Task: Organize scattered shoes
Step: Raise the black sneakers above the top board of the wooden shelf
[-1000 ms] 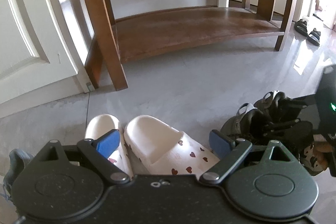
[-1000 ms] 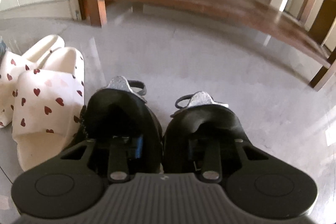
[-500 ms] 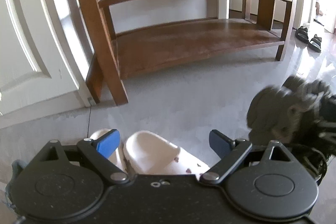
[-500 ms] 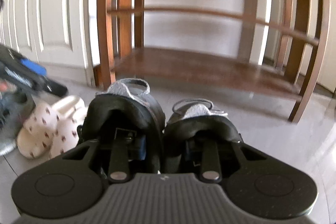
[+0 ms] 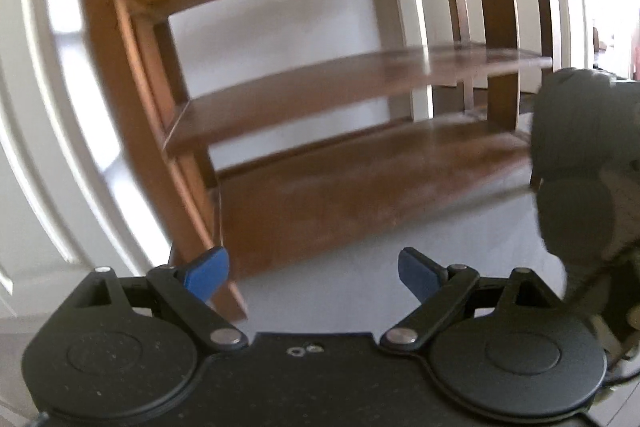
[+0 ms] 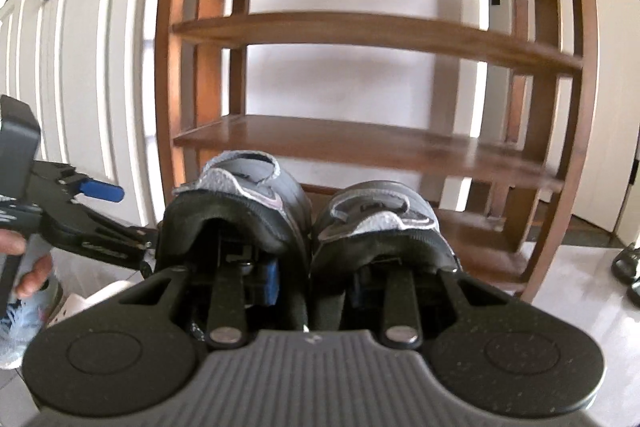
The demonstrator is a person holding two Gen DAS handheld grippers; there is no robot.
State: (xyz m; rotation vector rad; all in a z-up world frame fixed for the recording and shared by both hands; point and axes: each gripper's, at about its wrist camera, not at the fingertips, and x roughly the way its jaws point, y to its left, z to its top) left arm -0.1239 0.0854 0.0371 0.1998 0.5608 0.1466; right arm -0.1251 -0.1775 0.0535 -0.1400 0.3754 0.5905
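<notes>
My right gripper (image 6: 310, 279) is shut on a pair of black and grey sneakers (image 6: 244, 207), one finger inside each shoe, pinching their inner walls together. The pair hangs in the air in front of a wooden shoe rack (image 6: 360, 143), about level with its lower shelves. In the left wrist view the same sneakers (image 5: 580, 155) show blurred at the right edge. My left gripper (image 5: 314, 273) is open with nothing between its blue pads (image 5: 208, 267), facing the left side of the shoe rack (image 5: 320, 99). It appears at the left of the right wrist view as the left gripper (image 6: 80, 223), held by a hand (image 6: 32, 275).
A white slipper (image 6: 92, 301) lies on the grey floor below the left gripper, with a pale blue-grey shoe (image 6: 16, 327) at the bottom left corner. Dark sandals (image 6: 628, 267) sit on the floor right of the rack. White panelled doors (image 6: 80, 67) stand left of it.
The right gripper has lifted the sneakers off the floor, up in front of the rack. The left gripper rose too, still open; the heart-print slippers dropped out of its view.
</notes>
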